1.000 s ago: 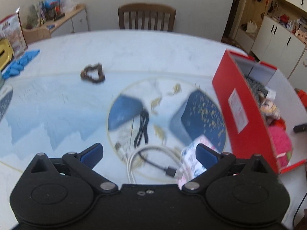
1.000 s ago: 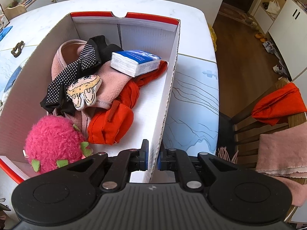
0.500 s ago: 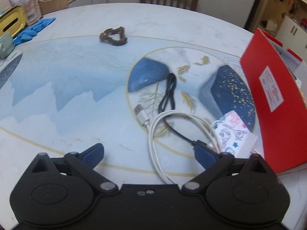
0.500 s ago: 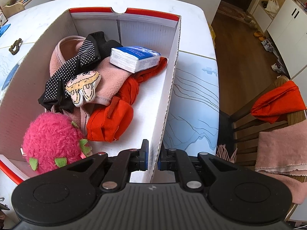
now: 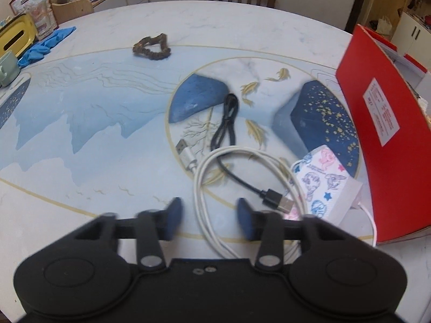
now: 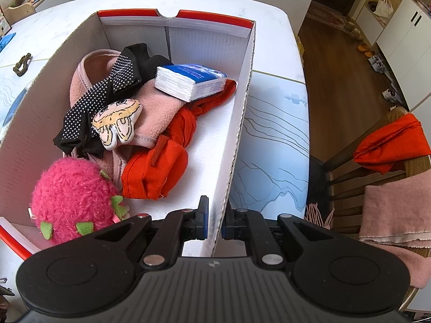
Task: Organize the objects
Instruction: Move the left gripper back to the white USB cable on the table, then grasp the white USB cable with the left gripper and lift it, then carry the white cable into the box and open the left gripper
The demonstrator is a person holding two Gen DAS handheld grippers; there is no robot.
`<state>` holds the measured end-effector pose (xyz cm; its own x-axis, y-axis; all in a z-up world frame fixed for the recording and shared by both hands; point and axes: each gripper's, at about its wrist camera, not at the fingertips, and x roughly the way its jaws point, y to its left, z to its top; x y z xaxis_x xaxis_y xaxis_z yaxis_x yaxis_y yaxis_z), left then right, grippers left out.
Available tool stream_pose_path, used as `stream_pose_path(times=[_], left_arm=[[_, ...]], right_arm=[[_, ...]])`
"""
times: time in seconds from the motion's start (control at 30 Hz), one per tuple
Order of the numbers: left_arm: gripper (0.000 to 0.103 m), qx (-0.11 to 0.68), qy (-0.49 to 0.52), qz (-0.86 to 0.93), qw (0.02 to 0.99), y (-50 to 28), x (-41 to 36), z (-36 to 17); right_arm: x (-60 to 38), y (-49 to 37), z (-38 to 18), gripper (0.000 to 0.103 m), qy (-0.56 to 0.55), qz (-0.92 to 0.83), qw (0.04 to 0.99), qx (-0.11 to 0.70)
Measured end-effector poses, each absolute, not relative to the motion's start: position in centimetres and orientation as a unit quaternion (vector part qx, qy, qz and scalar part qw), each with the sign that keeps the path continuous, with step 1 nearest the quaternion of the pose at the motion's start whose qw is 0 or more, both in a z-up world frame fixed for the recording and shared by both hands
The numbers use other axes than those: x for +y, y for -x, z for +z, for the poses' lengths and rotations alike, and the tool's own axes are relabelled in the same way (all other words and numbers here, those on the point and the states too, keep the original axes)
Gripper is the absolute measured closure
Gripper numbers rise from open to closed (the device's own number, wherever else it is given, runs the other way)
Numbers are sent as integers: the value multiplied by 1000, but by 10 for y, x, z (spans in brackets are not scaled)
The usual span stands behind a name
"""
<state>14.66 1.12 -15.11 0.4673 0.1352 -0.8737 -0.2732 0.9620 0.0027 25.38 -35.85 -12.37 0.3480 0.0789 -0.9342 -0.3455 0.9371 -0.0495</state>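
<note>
My left gripper (image 5: pixel 208 219) is open, its jaws partly closed on either side of a coiled white cable (image 5: pixel 204 188) that lies on the table, apart from it. A black cable (image 5: pixel 229 123) crosses the white one, and a patterned face mask (image 5: pixel 322 177) lies to its right. The red box (image 5: pixel 382 123) stands at the right. My right gripper (image 6: pixel 214 222) is shut on the box's white right wall (image 6: pixel 237 140). The box holds a pink plush (image 6: pixel 72 199), red cloth (image 6: pixel 161 172), pink cloth, a black dotted band, a cartoon charm and a tissue pack (image 6: pixel 190 82).
A brown scrunchie (image 5: pixel 152 47) lies on the far side of the table. A blue cloth (image 5: pixel 45 45) and a yellow box (image 5: pixel 16 37) sit at the far left. A chair (image 6: pixel 388 161) draped with red and pink cloth stands right of the table.
My left gripper's jaws have narrowed from wide open around the white cable, and the view has settled lower over it. My right gripper still pinches the box wall.
</note>
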Motion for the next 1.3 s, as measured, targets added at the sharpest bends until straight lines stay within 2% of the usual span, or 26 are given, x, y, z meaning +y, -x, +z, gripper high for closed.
stream_pose_path(times=[0.07, 0.13, 0.53, 1.3], left_arm=[[90, 504, 60, 115, 854, -148, 8, -151], [97, 507, 59, 110, 853, -150, 5, -151], [100, 497, 63, 103, 859, -148, 4, -128], [103, 385, 41, 6, 922, -148, -40, -3]], right_arm=[[-359, -254, -124, 95, 120, 132, 812, 556], [-359, -255, -124, 95, 118, 133, 812, 556], [-362, -256, -123, 95, 111, 141, 813, 554], [-368, -257, -123, 95, 98, 153, 816, 549]])
